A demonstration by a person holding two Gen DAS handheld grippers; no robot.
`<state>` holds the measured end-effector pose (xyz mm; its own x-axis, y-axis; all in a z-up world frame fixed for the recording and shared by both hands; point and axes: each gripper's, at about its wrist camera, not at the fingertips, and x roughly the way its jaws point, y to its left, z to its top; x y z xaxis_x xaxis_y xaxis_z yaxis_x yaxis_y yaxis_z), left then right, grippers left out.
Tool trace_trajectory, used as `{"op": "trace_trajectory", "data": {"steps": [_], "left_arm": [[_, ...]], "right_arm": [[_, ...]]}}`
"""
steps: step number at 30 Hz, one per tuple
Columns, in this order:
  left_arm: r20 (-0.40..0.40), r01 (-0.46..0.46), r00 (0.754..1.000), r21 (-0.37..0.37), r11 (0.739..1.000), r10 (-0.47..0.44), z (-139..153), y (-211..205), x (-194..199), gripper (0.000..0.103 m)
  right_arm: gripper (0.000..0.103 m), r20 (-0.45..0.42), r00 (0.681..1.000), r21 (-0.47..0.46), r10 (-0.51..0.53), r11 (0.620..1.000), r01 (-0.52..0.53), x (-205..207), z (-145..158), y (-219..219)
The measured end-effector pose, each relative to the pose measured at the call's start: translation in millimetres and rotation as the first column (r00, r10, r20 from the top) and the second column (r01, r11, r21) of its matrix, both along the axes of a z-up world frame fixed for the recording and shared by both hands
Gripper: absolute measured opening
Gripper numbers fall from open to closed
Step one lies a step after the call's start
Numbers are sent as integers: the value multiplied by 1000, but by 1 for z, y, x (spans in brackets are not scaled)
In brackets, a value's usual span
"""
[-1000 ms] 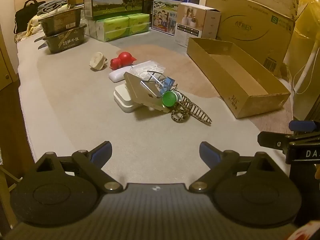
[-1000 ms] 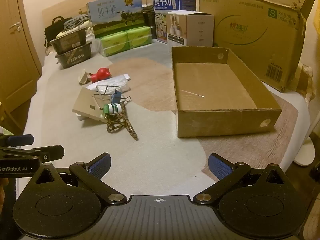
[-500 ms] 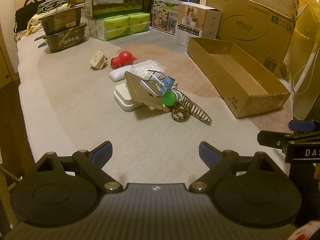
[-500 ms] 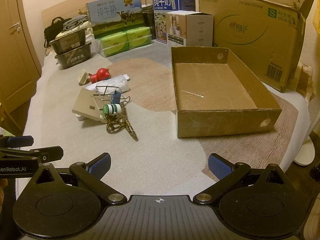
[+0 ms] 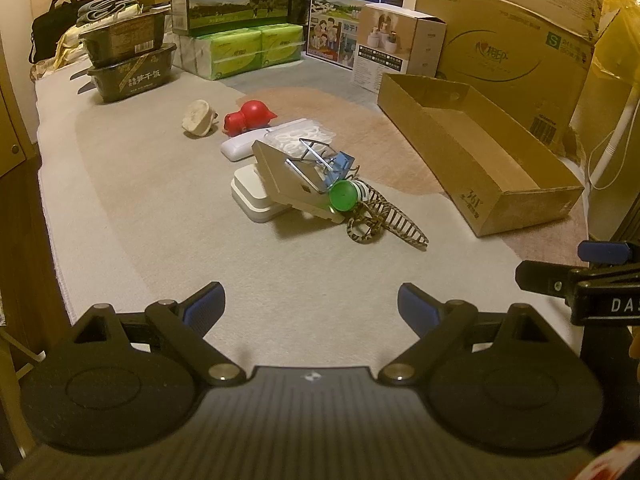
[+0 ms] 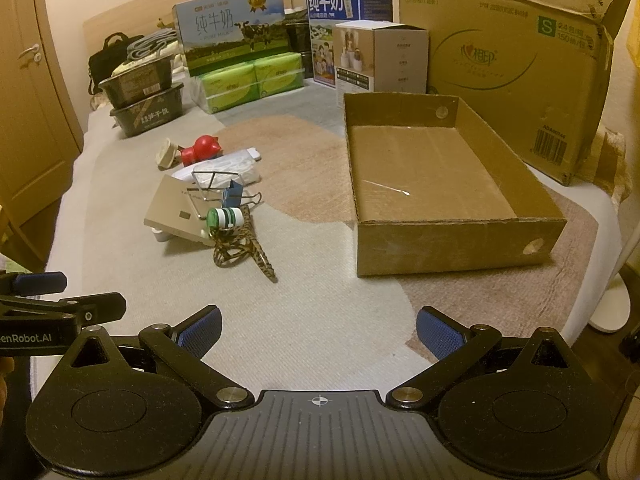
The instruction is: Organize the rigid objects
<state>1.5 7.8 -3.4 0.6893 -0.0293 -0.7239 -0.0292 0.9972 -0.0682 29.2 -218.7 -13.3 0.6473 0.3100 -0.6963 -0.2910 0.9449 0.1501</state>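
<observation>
Shallow cardboard tray: nothing inside. Pile of rigid objects left of tray, apart: tan board, wire rack, green-capped bottle. Behind tray: carton marked "S", milk box "纯牛奶". Left claw, right claw: both spread, nothing between.

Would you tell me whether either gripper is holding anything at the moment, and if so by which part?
Nothing is held: the left gripper and right gripper both stand open over bare mat.
</observation>
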Motion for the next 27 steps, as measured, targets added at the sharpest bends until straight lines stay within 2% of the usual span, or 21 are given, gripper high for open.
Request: {"op": "trace_trajectory", "data": {"steps": [13, 27], "left_arm": [[7, -7, 1000, 32, 999, 7, -2, 12, 10, 92], [19, -1, 1000, 48, 999, 0, -9, 34, 40, 91]], "right_arm": [[103, 14, 1000, 25, 20, 999, -20, 8, -1, 11], [102, 44, 991, 80, 125, 989, -128, 30, -16, 37]]}}
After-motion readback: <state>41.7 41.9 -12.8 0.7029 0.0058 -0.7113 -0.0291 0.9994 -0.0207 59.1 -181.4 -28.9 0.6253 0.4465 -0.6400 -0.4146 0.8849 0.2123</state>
